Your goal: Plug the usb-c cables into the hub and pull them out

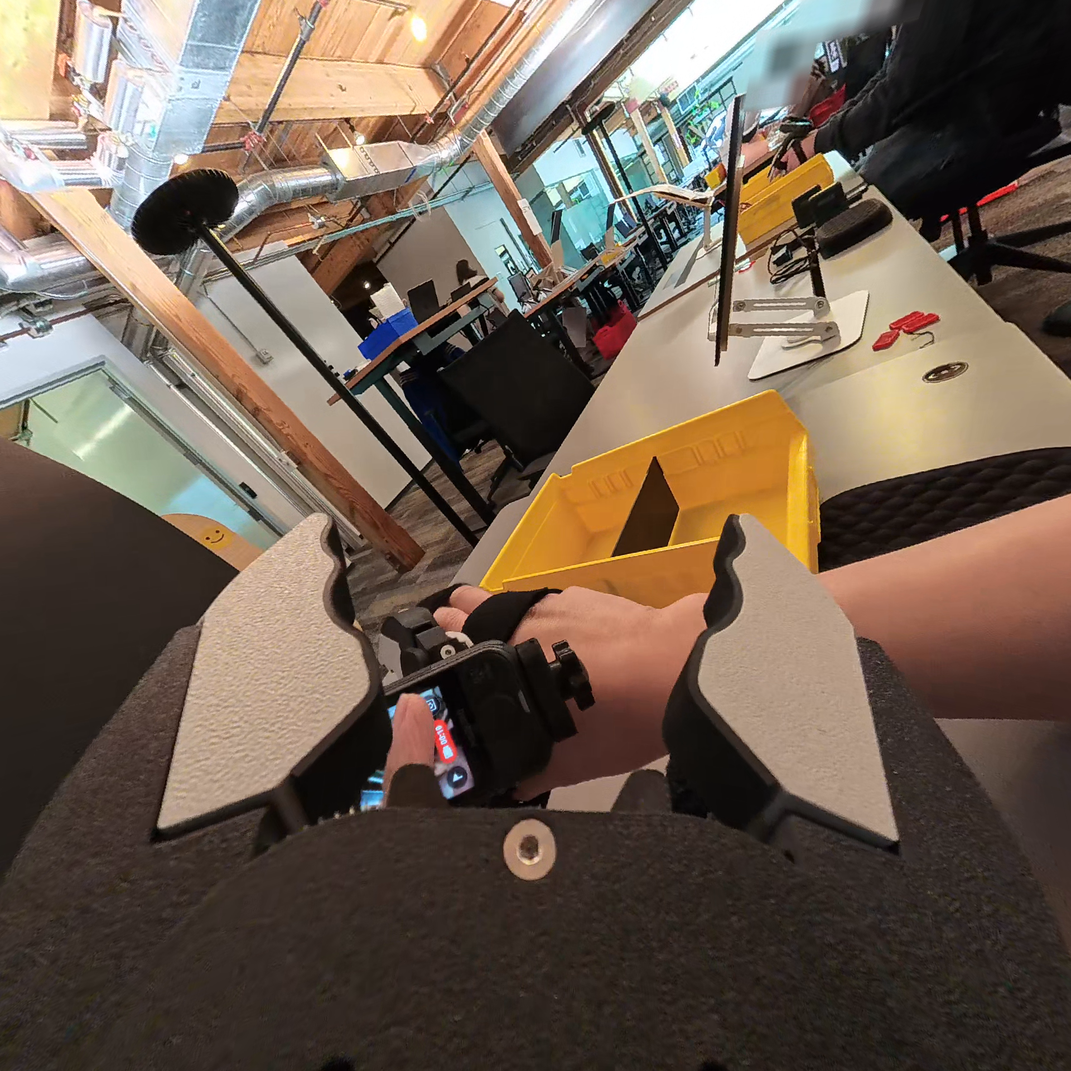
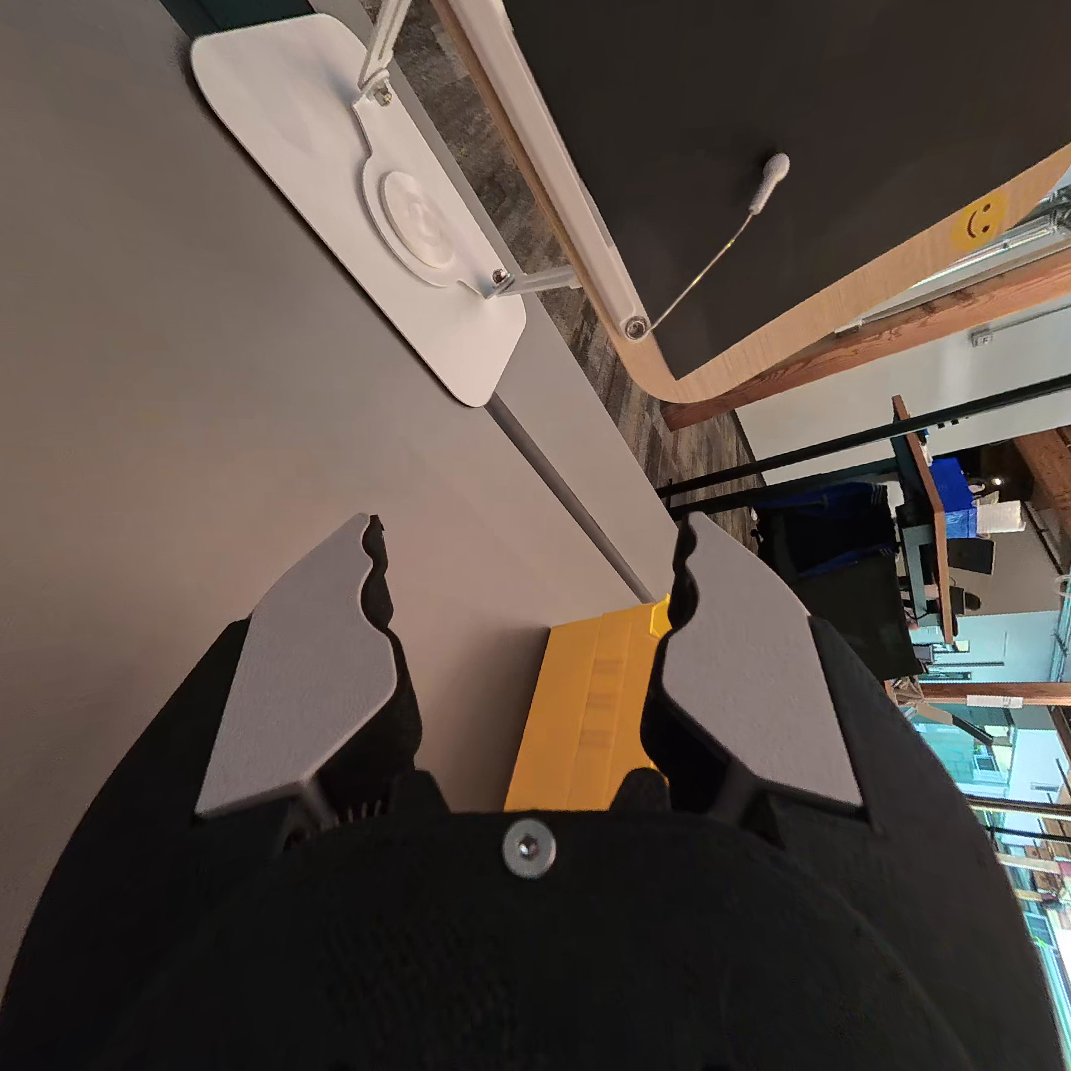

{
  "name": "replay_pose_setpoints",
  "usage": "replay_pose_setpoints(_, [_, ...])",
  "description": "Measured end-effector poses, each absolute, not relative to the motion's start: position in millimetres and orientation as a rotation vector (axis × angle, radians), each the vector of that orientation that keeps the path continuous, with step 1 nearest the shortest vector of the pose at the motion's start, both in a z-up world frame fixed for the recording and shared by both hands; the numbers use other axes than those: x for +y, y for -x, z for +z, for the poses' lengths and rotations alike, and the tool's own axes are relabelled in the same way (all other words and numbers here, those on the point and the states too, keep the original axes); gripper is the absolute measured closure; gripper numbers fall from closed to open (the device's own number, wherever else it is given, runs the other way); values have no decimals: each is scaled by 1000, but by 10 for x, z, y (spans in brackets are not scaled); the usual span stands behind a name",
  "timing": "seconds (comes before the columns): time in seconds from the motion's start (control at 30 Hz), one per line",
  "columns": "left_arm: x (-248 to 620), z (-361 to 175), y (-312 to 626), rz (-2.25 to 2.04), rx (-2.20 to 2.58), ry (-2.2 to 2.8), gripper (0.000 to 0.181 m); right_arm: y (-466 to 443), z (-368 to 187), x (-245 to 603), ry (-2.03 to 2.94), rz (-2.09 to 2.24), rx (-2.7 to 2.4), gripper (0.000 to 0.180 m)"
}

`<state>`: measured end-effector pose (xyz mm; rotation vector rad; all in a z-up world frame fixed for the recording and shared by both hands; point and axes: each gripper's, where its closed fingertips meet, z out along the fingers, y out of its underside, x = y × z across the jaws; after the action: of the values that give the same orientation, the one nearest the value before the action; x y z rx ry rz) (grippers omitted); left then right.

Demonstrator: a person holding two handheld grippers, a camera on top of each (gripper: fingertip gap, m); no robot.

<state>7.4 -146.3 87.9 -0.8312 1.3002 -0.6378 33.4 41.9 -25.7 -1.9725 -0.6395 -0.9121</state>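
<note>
Presently: left hand-held gripper (image 1: 533, 585) agape, empty; right hand-held gripper (image 2: 530, 574) likewise. Yellow plastic divided bin (image 1: 666, 521) on grey desk (image 1: 904, 400). USB-C cables, hub unseen (presumably light, limp; grasp the stiff plug).

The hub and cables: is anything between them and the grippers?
Neither view shows a hub or cables, so I cannot tell. The open left gripper faces a hand and a yellow bin; the open right gripper faces bare table.
</note>
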Motion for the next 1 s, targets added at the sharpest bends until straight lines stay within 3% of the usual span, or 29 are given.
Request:
replay_pose_setpoints(0.27, [-1447, 766, -126, -620, 1339, 858, 62, -328, -301, 426, 1994, -893, -653, 83])
replay_pose_setpoints(0.63, [-1426, 1283, 210, -604, 1212, 787, 58, -388, -288, 460, 1991, -865, -641, 83])
replay_pose_setpoints(0.83, [-671, 1552, 680, -491, 1012, 905, 60, -910, 18, 562, 1874, -856, -422, 84])
replay_pose_setpoints(1.0, [258, 1058, 960, -397, 979, 1234, 80, -1326, 598, 357, 1688, -792, -161, 84])
